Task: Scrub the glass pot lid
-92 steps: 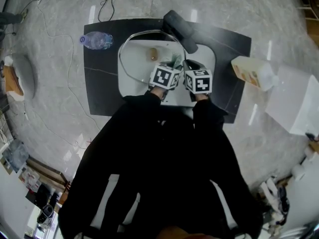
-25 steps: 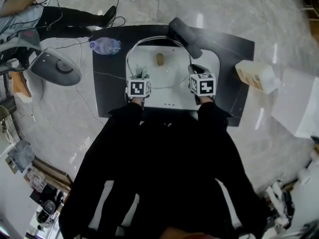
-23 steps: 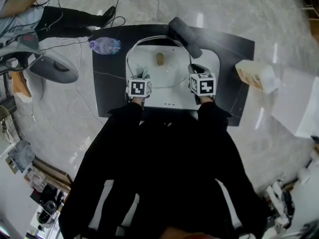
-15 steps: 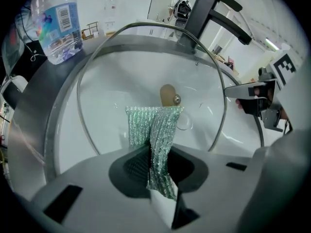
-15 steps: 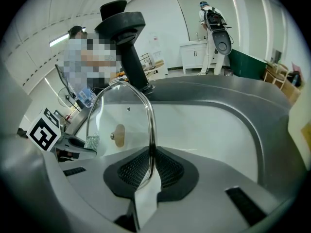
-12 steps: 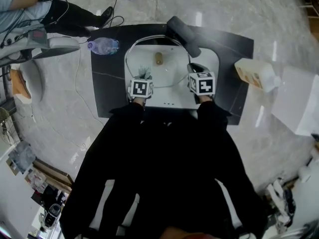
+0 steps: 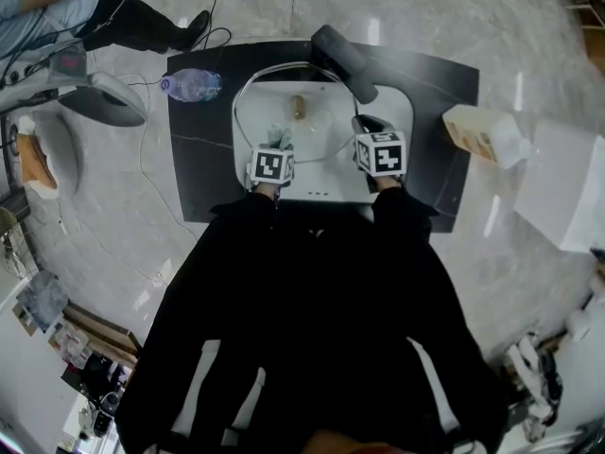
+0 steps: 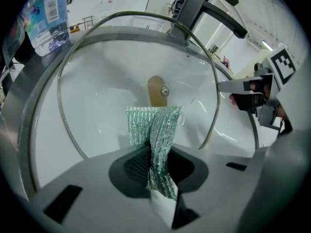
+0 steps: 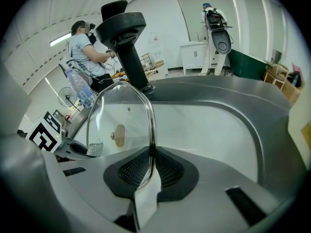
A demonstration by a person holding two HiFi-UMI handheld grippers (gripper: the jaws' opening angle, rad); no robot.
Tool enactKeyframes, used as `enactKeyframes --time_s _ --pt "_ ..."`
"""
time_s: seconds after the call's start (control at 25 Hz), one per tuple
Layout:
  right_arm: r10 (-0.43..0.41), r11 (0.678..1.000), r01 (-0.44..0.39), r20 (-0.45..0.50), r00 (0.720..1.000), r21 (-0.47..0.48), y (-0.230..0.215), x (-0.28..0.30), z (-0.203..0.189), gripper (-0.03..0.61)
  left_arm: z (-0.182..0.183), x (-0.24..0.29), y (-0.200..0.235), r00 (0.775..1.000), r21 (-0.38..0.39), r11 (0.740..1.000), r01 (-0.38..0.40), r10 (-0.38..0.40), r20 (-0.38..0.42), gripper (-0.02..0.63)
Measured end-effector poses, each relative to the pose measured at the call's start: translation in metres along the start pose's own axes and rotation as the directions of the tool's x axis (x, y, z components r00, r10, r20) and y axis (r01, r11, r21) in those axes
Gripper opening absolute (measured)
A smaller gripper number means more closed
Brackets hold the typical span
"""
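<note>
The glass pot lid [image 7: 295,112] with its metal rim and wooden knob [image 7: 298,107] stands tilted in the white sink [image 7: 388,102]. My right gripper [image 7: 364,129] is shut on the lid's rim [image 9: 151,130] at its right edge. At the lid's near left side, my left gripper [image 7: 275,146] is shut on a green mesh scrubber [image 8: 154,132]. The scrubber's free end lies close to the glass just below the knob [image 8: 156,91]; contact cannot be told. In the left gripper view the right gripper [image 8: 250,89] shows across the lid. The right gripper view catches the scrubber [image 9: 95,148] through the glass.
A black faucet [image 7: 342,50] rises at the sink's far right. A plastic water bottle [image 7: 192,84] lies on the dark counter [image 7: 198,168] at the left. A carton [image 7: 477,132] stands to the right. A person [image 7: 57,17] sits at the far left among cables.
Since 3.7 s ago my left gripper moved leftward with the scrubber, away from the right gripper. Over the last second both grippers stay nearly still; the person at the far left shifts.
</note>
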State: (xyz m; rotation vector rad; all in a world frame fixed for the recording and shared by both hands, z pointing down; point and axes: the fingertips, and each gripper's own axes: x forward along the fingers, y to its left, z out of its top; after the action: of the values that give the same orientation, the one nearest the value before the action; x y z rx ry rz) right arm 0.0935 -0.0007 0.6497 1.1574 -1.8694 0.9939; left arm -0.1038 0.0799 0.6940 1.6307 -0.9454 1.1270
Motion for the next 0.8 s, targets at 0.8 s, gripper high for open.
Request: enactKeyframes --time_s 0.8 --pt "-0.008 1.0 0.008 0.004 1.0 -0.005 -0.001 0.001 0.001 0.037 0.003 0.021 -0.057 0.987 -0.058 0.986 0.156 -0.157 -0.013 0.074"
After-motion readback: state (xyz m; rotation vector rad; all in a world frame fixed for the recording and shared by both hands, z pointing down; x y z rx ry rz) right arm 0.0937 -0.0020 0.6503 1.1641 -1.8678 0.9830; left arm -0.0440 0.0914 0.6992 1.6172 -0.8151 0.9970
